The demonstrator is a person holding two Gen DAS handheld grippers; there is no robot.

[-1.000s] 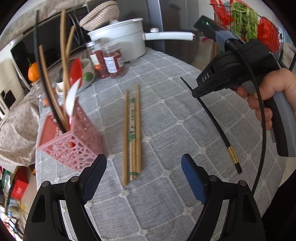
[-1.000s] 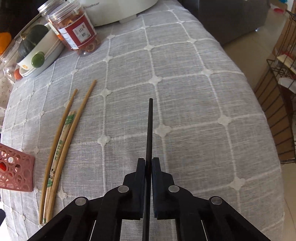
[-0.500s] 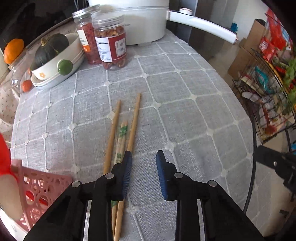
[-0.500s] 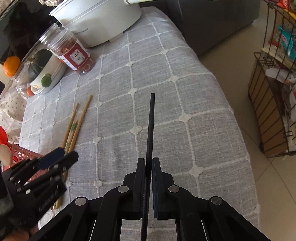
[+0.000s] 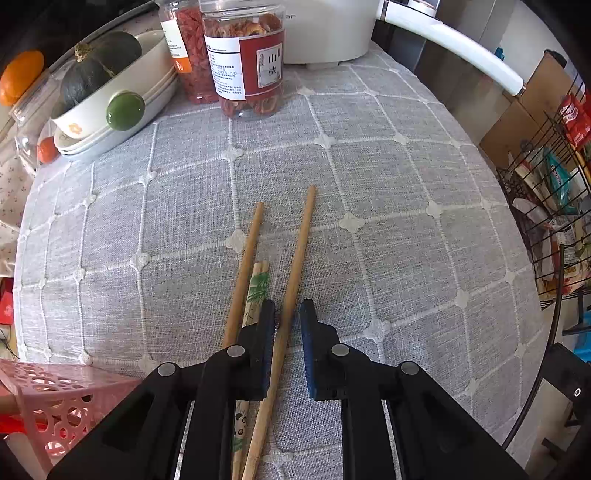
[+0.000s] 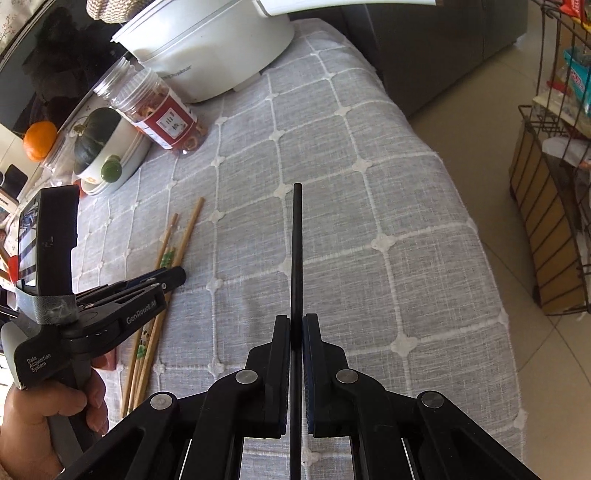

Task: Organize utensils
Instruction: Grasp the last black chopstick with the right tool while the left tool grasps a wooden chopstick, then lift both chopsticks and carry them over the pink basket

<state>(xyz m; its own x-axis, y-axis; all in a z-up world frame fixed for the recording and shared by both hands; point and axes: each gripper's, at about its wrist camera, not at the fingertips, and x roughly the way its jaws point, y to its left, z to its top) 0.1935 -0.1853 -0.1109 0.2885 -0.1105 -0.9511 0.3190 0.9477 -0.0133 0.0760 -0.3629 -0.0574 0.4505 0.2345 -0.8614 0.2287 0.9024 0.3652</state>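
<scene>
Several wooden chopsticks lie side by side on the grey cloth. My left gripper (image 5: pixel 287 314) points steeply down over them, its jaws closing. The rightmost wooden chopstick (image 5: pixel 301 240) runs between the blue pads, and a small gap still shows on its right side. A second wooden chopstick (image 5: pixel 247 254) and a paper-wrapped pair (image 5: pixel 258 284) lie just left of the jaws. The right wrist view shows the left gripper (image 6: pixel 173 275) held by a hand. My right gripper (image 6: pixel 296 325) is shut on a black chopstick (image 6: pixel 296 251) that sticks out forward above the cloth. A pink basket (image 5: pixel 55 391) stands at the lower left.
Two jars (image 5: pixel 251 62), a bowl (image 5: pixel 92 110) holding a dark green squash, and a white pot (image 5: pixel 325 33) with a long handle crowd the far edge. The table edge drops off at the right, where a wire rack (image 5: pixel 546 206) stands on the floor.
My left gripper has swung over from the basket side, come down onto the wooden chopsticks and narrowed its jaws around the rightmost one. The right gripper has drawn back and up a little with the black chopstick.
</scene>
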